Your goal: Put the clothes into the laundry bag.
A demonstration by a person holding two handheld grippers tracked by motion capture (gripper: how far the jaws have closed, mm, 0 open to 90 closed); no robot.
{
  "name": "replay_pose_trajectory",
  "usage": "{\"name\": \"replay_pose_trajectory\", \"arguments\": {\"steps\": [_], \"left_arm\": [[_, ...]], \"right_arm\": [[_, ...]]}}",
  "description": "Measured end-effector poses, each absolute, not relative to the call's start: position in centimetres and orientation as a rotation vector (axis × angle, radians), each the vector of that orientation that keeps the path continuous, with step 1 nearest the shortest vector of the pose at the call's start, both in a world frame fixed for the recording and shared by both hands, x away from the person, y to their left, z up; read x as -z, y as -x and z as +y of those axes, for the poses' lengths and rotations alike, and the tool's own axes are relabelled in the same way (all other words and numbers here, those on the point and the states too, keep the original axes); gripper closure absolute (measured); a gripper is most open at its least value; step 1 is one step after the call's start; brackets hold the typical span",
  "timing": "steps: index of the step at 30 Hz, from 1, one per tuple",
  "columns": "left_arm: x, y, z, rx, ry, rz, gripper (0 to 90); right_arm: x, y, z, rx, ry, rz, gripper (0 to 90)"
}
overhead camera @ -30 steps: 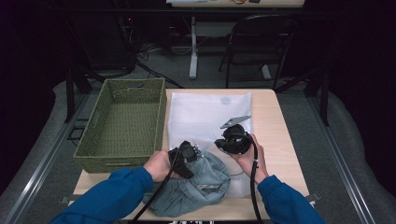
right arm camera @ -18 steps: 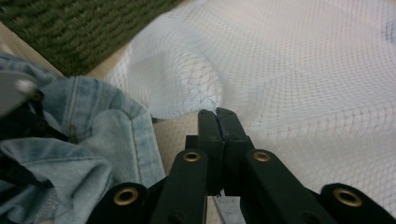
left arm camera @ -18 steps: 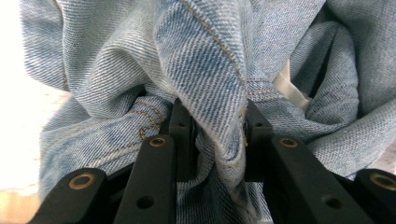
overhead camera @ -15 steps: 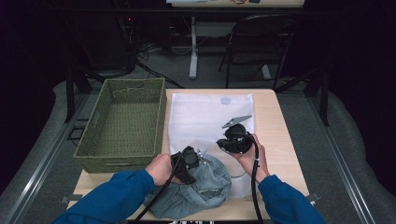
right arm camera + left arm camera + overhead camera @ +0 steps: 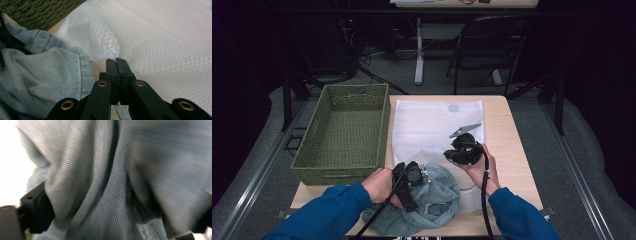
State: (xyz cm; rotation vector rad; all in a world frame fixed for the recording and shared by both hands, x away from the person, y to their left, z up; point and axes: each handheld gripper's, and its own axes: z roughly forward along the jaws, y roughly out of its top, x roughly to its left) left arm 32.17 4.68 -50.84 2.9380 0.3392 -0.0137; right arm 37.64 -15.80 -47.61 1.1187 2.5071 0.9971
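High view: a wooden desk [image 5: 512,145] carries a green woven basket [image 5: 343,131] at the left, a white mesh bag [image 5: 437,127] laid flat at centre, and a bundle of denim [image 5: 432,197] at the near edge, overlapping the bag's near end. The left tool [image 5: 411,176] sits on the denim's left part. The right tool [image 5: 463,150] is at the bag's near right, just beyond the denim.

Left gripper view: bunched denim [image 5: 112,182] lies between and over the jaws, of which one black part shows at lower left. The left tool appears to be pinching the cloth, though the picture is blurred.

Right gripper view: the right tool [image 5: 116,62] has its jaws pressed together, seemingly on a raised fold of the mesh bag [image 5: 155,42]; the denim [image 5: 42,72] lies just left of it.

Judgement: the bag's long axis runs near to far, and the denim lies at its near end, nearer the left hand, which would feed it in while the right holds the mesh.

Against the earlier frames, the left tool and denim have shifted nearer and rightward; the right tool has hardly moved.
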Motion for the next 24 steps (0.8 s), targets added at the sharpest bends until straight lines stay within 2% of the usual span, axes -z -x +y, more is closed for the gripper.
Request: {"name": "replay_pose_trajectory", "arguments": {"steps": [2, 5, 7, 11, 13, 24], "left_arm": [[51.9, -32.0, 4.9, -0.059, -2.910, 0.329, 28.1], [52.1, -32.1, 5.4, -0.016, -2.871, 0.343, 64.3], [52.4, -31.9, 5.8, -0.008, -2.843, 0.325, 71.8], [51.4, -31.9, 5.7, 0.017, -2.855, 0.290, 74.2], [50.2, -31.9, 5.5, -0.010, -2.844, 0.269, 74.1], [46.3, -34.3, 5.3, -0.007, -2.764, 0.523, 74.0]], "right_arm": [[47.6, -37.6, -15.7, -1.001, -1.117, 2.508, 90.0], [47.5, -37.5, -15.6, -1.002, -1.116, 2.513, 90.0], [47.1, -37.3, -15.4, -1.015, -1.110, 2.517, 90.0], [46.3, -36.9, -15.2, -1.044, -1.083, 2.510, 90.0], [46.0, -36.7, -15.0, -1.058, -1.082, 2.508, 90.0], [43.5, -34.9, -14.5, -1.167, -0.995, 2.462, 90.0]]}}
